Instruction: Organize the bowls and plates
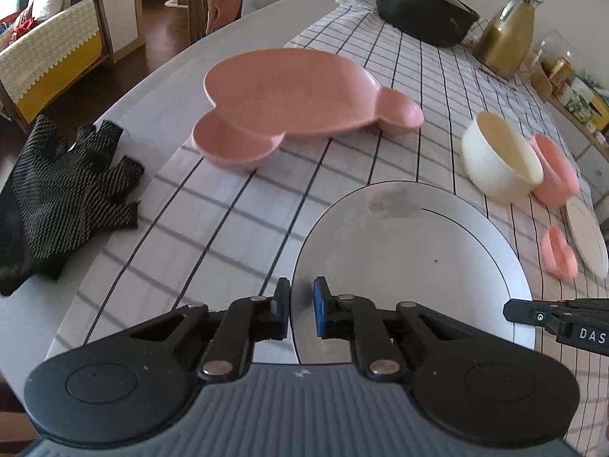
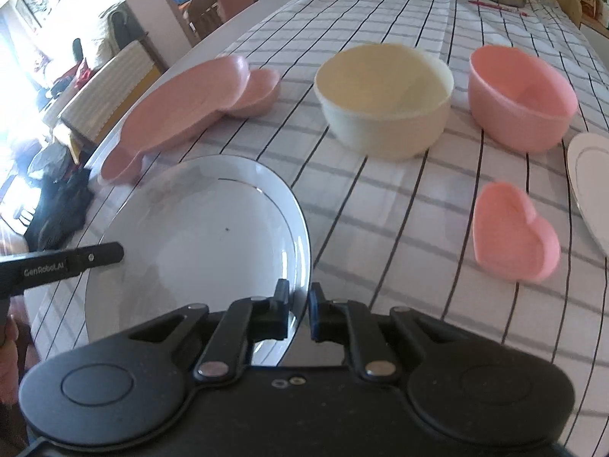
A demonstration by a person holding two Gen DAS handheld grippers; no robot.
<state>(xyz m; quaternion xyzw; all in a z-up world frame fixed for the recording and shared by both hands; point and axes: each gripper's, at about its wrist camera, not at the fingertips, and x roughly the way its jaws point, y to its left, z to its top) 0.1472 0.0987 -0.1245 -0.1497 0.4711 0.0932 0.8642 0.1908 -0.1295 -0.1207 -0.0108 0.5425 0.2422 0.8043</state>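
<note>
**2 grippers on 1 plate**

Left gripper (image 1: pixel 302 306) pinches the left rim of the round white plate with thin dark ring (image 1: pixel 411 266); right gripper (image 2: pixel 298 310) pinches its right rim. Plate sits near, over the checked tablecloth (image 2: pixel 399 228). Farther: pink mouse-shaped divided tray (image 1: pixel 297 95), cream bowl (image 2: pixel 384 95), pink bowl (image 2: pixel 521 99).

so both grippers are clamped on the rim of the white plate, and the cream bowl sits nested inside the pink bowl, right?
Not nested. The cream bowl stands on the checked tablecloth beside the pink bowl, as the right wrist view shows. The rest holds: left gripper and right gripper are clamped on the white plate rim.
</note>
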